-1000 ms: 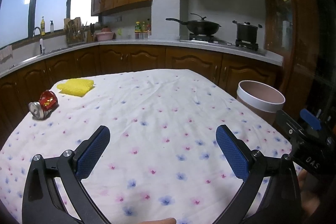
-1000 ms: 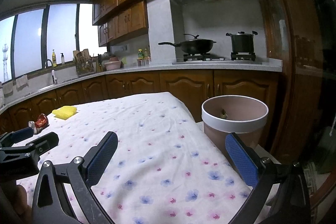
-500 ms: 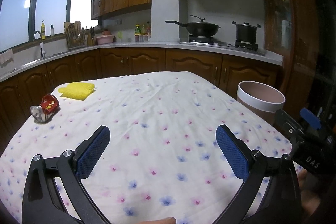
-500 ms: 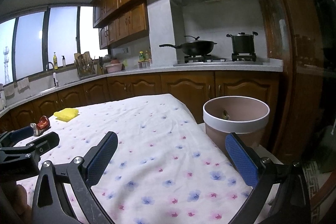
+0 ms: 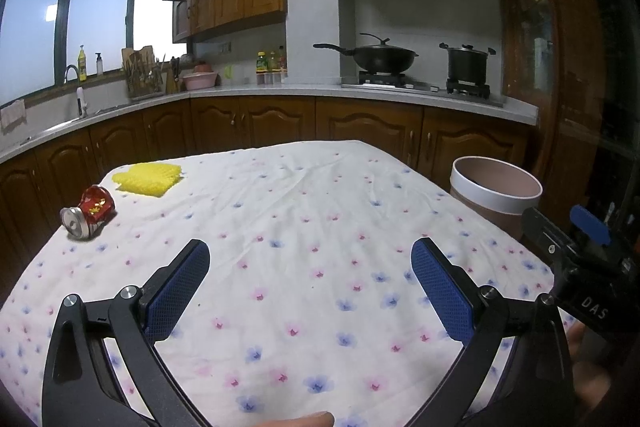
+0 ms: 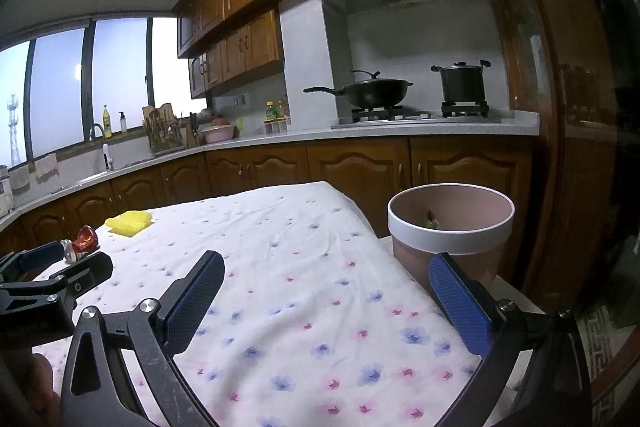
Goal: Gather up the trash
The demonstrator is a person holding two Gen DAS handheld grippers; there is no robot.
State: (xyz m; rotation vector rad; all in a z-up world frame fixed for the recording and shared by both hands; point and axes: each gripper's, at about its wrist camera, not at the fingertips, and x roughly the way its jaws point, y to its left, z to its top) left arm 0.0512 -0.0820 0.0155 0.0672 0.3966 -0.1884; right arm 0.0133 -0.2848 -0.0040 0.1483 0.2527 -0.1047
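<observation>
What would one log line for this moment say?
left claw: open, empty | right claw: open, empty | crushed can: lying on tablecloth | yellow sponge: behind can | bin: beside table

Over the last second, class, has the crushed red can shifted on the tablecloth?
No. The crushed red can lies just left of the yellow sponge as before; only the camera view shifted.

A crushed red drink can point(image 5: 89, 215) lies on its side near the far left edge of the flower-print counter point(image 5: 320, 227), silver end facing forward. Just beyond it rests a flat yellow sponge cloth point(image 5: 147, 178). A round pink bin point(image 6: 450, 229) with a white rim stands upright beside the counter's right edge, a small scrap inside.
</observation>
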